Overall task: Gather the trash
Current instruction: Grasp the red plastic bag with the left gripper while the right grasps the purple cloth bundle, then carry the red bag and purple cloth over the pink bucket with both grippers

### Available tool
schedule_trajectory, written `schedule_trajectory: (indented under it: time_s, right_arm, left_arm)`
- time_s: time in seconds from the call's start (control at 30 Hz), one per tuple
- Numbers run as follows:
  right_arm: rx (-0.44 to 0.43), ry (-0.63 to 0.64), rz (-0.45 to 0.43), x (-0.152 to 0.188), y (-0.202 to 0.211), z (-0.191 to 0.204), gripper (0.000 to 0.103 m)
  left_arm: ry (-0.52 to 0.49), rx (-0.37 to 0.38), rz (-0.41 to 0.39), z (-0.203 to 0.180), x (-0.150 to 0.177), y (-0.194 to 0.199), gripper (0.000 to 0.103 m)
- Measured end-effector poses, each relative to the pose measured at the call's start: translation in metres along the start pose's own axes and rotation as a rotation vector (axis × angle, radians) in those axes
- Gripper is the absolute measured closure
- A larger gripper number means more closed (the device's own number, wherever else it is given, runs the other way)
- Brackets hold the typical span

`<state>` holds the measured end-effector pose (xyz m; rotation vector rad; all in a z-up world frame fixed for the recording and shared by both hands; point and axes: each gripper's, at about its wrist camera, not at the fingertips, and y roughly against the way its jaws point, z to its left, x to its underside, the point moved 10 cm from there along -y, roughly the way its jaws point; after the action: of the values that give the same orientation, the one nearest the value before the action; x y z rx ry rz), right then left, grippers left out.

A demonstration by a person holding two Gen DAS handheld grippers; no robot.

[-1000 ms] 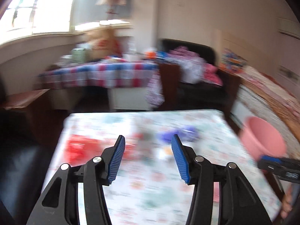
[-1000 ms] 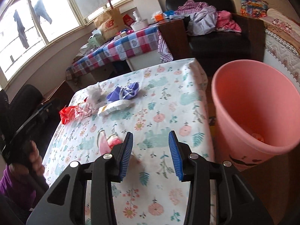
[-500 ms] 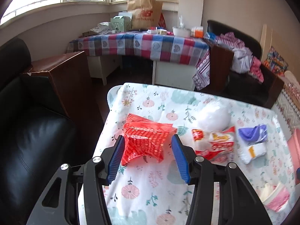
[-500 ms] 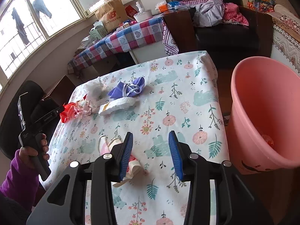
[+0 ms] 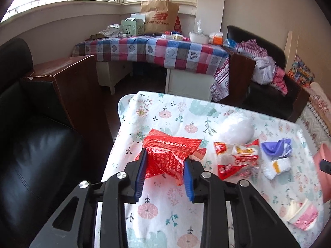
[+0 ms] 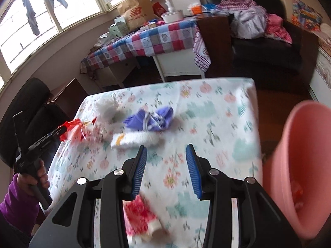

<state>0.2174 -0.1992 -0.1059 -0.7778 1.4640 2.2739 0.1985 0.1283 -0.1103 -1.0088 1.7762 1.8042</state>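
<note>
Red wrapper (image 5: 169, 157), one, between closing left fingers (image 5: 141, 169); right fingers (image 6: 139, 170) released, empty.

The left hand-held gripper (image 5: 164, 162), wide before, is closing on the red wrapper (image 5: 167, 155).

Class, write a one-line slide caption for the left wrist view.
Left gripper closing on a red plastic bag on the floral table.

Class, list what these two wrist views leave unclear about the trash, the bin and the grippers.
- Bin: right view, cut by the frame edge; contents blurred.
- Pink wrapper: right view, motion blur, partly behind the right gripper.
- Red bag: left view, lower part behind the closing left gripper; firm grip uncertain.
</note>
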Motion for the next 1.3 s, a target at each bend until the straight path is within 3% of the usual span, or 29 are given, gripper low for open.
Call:
schedule_trajectory:
  time_s: [0.43, 0.7, 0.73, 0.77, 0.83, 1.13, 1.3]
  right_arm:
    - [-0.073, -0.061, 0.093, -0.049, -0.075, -0.001, 0.063]
    - [-0.153, -0.143, 0.166, -0.042, -0.105, -0.001, 0.065]
    - [-0.144, -0.131, 0.154, -0.041, -0.102, 0.001, 0.079]
    - [-0.127, -0.117, 0.142, -0.039, -0.099, 0.002, 0.085]
    - [-0.12, -0.108, 0.111, -0.037, -0.088, 0.005, 0.089]
    - [-0.056, -0.047, -0.049, -0.024, -0.009, 0.01, 0.092]
    - [-0.021, -0.081, -0.125, -0.012, 0.038, -0.005, 0.092]
  left_arm:
    - [0.048, 0.097, -0.042, -0.006, 0.001, 0.031, 0.074]
    - [0.064, 0.133, -0.042, -0.009, 0.006, 0.037, 0.074]
    - [0.064, 0.135, -0.042, -0.009, 0.006, 0.038, 0.074]
    - [0.064, 0.138, -0.042, -0.01, 0.007, 0.038, 0.074]
    - [0.058, 0.146, -0.042, -0.014, 0.007, 0.04, 0.074]
    - [-0.001, 0.2, -0.083, -0.044, 0.002, 0.063, 0.074]
    - [-0.046, 0.253, -0.072, -0.075, 0.009, 0.071, 0.074]
